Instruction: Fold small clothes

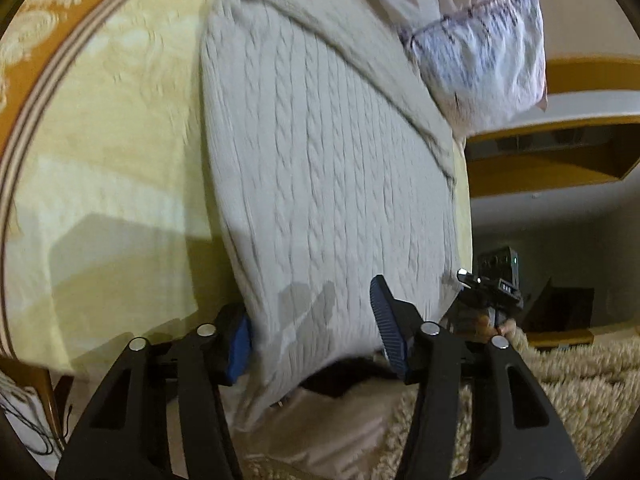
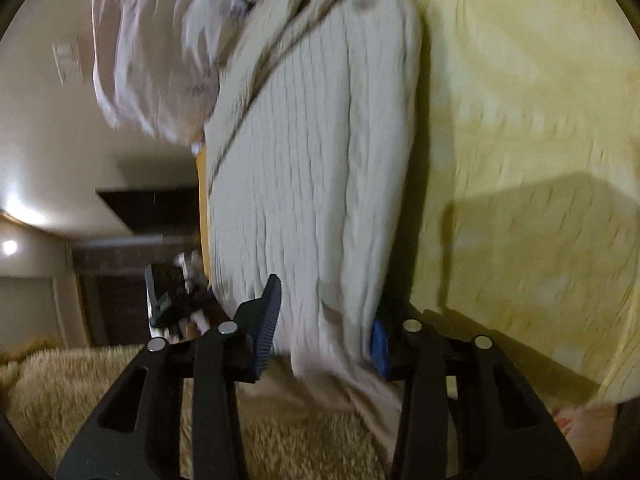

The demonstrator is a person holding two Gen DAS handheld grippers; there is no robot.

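Sweater [image 1: 328, 168]: cable-knit, cream, on yellow table [image 1: 112, 152]. Near edge between both pairs of fingers. Left gripper [image 1: 312, 332], right gripper [image 2: 324, 328]: part closed; grip cannot be told.

No legible text is found in either view. A few small white characters are seen on a black device [image 1: 498, 286] at the right edge of the left wrist view; they are blurred and cannot be read. No labels or brands are made out.
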